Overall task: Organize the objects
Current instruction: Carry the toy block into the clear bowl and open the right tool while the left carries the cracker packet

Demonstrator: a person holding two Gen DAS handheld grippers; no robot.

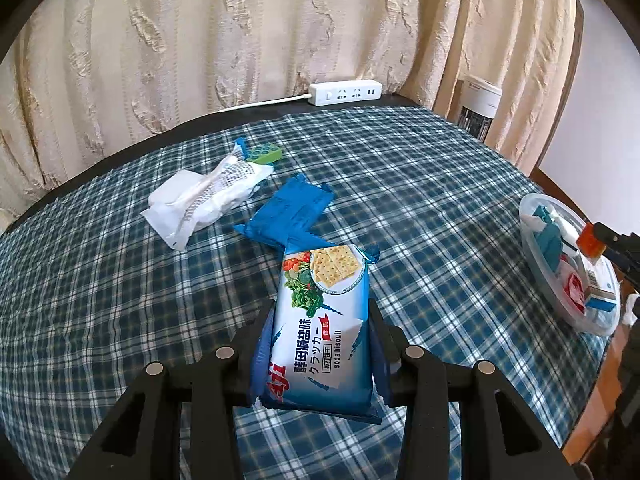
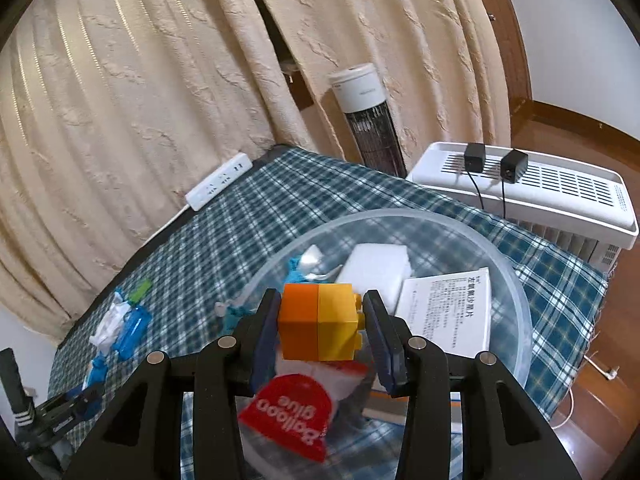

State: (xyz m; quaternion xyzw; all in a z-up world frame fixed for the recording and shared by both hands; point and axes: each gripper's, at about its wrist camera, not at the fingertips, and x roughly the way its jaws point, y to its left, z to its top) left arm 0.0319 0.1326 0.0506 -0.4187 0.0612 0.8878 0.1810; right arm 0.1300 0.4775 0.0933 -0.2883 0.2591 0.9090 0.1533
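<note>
Your right gripper [image 2: 322,322] pinched the orange-yellow block [image 2: 320,322] above the clear bowl [image 2: 516,280], awaiting release, while your left gripper [image 1: 320,344] clamped the cracker pack [image 1: 320,320], due there next.

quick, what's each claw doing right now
left claw: closed on the soda biscuit pack, above the checked cloth.
right claw: closed on the orange and yellow block, over the clear bowl.

Blue-and-white plaid tablecloth [image 1: 420,184], blue cracker packet [image 1: 320,332], orange-and-yellow block [image 2: 320,322], beige curtain [image 1: 200,32].
</note>
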